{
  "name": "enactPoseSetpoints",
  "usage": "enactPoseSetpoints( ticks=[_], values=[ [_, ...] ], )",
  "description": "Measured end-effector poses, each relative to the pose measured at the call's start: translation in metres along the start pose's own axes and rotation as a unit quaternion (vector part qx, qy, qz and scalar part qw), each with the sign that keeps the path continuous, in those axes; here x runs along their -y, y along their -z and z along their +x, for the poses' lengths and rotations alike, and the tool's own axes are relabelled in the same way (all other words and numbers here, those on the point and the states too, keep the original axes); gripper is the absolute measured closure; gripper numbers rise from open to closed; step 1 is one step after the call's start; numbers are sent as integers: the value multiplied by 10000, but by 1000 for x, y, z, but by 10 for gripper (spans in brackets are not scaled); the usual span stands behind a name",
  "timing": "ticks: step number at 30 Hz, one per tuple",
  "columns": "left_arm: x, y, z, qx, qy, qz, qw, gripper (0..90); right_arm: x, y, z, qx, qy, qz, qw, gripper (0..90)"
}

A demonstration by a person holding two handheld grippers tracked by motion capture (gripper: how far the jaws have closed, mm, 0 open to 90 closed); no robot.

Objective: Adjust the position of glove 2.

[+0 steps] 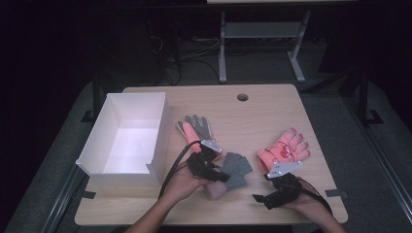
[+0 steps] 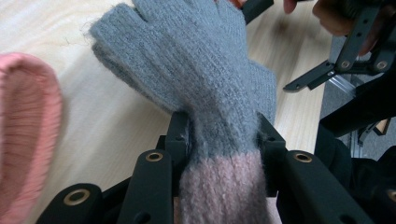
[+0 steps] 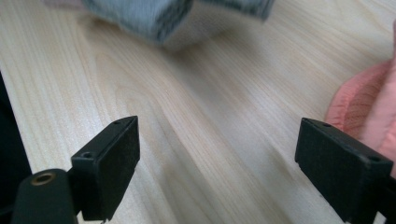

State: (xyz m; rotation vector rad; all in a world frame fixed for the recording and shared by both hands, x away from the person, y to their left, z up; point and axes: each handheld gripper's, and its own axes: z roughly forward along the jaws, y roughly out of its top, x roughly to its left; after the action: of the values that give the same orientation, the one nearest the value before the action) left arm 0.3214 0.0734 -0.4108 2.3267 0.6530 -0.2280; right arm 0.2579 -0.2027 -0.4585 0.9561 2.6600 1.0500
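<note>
I am holding a gripper in each hand over the wooden table (image 1: 272, 104). My left gripper (image 2: 223, 135) is clamping a grey knit glove (image 2: 196, 60) — the two black jaws are pressing into it from either side, just above the pale pink cuff (image 2: 224, 191), and the wool is bulging out between them. The grey glove's fingers are fanning away from the jaws, over the tabletop, and in the high view the same glove (image 1: 235, 167) is sitting near the middle of the table's near half, caught at the tip of my left gripper (image 1: 224, 177).

My right gripper (image 3: 217, 170) is standing wide apart, gripping nothing: bare wood is showing between the two black pads (image 3: 112, 165), and they are pointing down toward the table. Just beside its right-hand jaw a pink glove (image 3: 369, 107) is lying, near the pad, though I cannot tell whether it is touching. From above, that pink glove (image 1: 284, 150) is lying flat, fingers spread toward the far edge, with my right gripper (image 1: 272, 175) just at its wrist end.

Farther back, another grey and pink glove (image 1: 195, 127) is lying flat beside the white box (image 1: 99, 145), which is sitting open on the left part of the table.
</note>
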Motion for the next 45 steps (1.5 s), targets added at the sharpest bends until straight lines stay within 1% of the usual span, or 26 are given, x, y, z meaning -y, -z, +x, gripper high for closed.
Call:
enactPoseSetpoints(
  ticks=[1, 4, 6, 9, 11, 14, 18, 19, 25, 30, 32, 38, 44, 45],
  values=[
    [0, 3, 0, -22, 30, 3, 10000, 655, 0, 0, 1, -6, 2, 13, 10000, 136],
    [-3, 11, -1, -91, 15, 10, 10000, 655, -1, -1, 3, -22, 79, 6, 10000, 135],
    [-4, 16, -1, -110, 8, -37, 9999, 655, -1, -1, 3, -17, 83, -3, 10000, 135],
    [-8, 26, -2, -234, 10, -82, 9997, 655, -1, -2, 3, -23, 84, -14, 10000, 134],
    [-10, 32, -2, -252, 71, -146, 9996, 655, -1, -2, 3, -18, 77, -30, 10000, 134],
    [-12, 43, -1, -324, 89, -205, 9992, 654, -1, -1, 3, -15, 74, -39, 10000, 134],
    [-14, 58, 1, -400, 134, -337, 9985, 653, -1, -2, 3, -9, 85, -60, 9999, 134],
    [-14, 62, 1, -421, 159, -351, 9984, 653, -1, -2, 4, -12, 84, -61, 9999, 134],
    [-20, 83, 3, -501, 155, -417, 9977, 653, -1, -1, 4, -9, 76, -74, 9999, 134],
    [-22, 99, 5, -636, 201, -476, 9966, 652, -2, -2, 5, -10, 128, -89, 9999, 134],
    [-23, 106, 6, -703, 190, -458, 9963, 652, -2, -3, 5, -21, 129, -88, 9999, 134],
    [-23, 130, 13, -892, 239, -565, 9941, 651, -1, -2, 5, -19, 142, -90, 9999, 134],
    [-18, 153, 25, -1120, 406, -686, 9905, 651, -2, -3, 7, -44, 155, -78, 9998, 134],
    [-17, 157, 27, -1162, 446, -721, 9896, 651, -2, -3, 7, -49, 162, -84, 9998, 134]
  ],
)
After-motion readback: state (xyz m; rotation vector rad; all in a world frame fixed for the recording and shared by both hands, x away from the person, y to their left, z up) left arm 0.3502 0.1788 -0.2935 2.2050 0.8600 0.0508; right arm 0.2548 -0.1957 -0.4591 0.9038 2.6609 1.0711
